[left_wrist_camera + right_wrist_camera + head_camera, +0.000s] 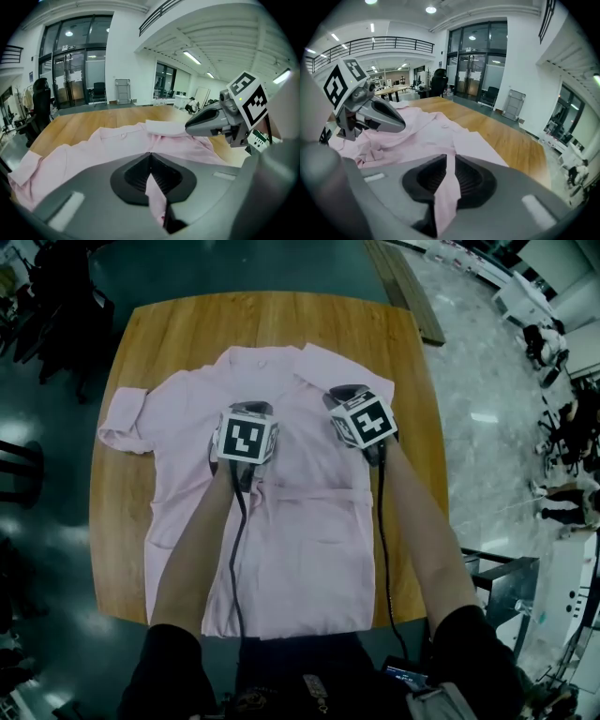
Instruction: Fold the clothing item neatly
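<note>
A pale pink short-sleeved shirt (300,531) lies spread on the wooden table (187,334), collar at the far side and one sleeve out to the left. My left gripper (247,418) is over the chest left of centre, shut on a fold of the pink shirt (117,140) that rises between its pads (151,159). My right gripper (352,401) is at the chest's right side near the collar. A strip of shirt cloth (436,131) runs through its narrow gap (449,164), and it is shut on that cloth. Each gripper shows in the other's view: right gripper (206,124), left gripper (382,117).
The table's edges lie close around the shirt, with a bare strip of wood at the far side. A wooden plank bench (403,287) stands beyond the table's far right corner, and a metal frame (506,587) at the near right. People sit far off at the right.
</note>
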Demonstrator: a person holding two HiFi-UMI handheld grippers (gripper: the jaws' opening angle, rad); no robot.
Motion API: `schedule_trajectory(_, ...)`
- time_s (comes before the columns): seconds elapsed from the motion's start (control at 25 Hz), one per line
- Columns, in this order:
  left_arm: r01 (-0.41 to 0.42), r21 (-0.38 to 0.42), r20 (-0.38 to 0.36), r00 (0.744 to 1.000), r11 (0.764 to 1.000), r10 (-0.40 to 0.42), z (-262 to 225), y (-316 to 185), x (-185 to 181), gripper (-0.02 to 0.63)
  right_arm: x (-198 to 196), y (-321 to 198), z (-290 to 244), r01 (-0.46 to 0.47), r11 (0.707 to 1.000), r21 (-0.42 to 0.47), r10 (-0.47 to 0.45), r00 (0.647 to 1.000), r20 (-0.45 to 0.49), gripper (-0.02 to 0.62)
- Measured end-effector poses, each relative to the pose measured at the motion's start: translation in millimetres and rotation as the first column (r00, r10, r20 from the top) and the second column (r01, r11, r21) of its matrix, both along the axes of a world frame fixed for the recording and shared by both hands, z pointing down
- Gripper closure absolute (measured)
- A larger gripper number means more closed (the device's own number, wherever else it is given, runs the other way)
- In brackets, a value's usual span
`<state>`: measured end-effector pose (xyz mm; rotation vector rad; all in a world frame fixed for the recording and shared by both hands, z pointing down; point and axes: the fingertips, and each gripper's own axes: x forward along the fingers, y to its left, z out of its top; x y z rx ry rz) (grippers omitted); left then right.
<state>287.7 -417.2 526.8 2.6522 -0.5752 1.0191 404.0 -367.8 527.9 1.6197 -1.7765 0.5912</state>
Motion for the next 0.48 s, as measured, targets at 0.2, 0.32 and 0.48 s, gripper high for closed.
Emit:
schedule_trajectory(0.2,0.015,-0.012,-0.004,1.0,1.0,-0.015,7,-10,7,0.598,7,-54,24,0.046,0.999,0.018,-0.046,0.999,-0.002,0.484)
schedule_trajectory(0.32,0.036,-0.029,-0.017,0.999,0.999,-0.036,8,-11,7,0.598,11,-78,47,0.061,0.998,-0.018,-0.062,0.997,-0.046,0.462)
schedule_trajectory(0.48,0.041,-0.045,-0.023,0.999,0.998,-0.042,9,-9,1,0.598,24,-84,57,0.019,0.999,-0.042,-0.021,0.999,-0.05,0.51)
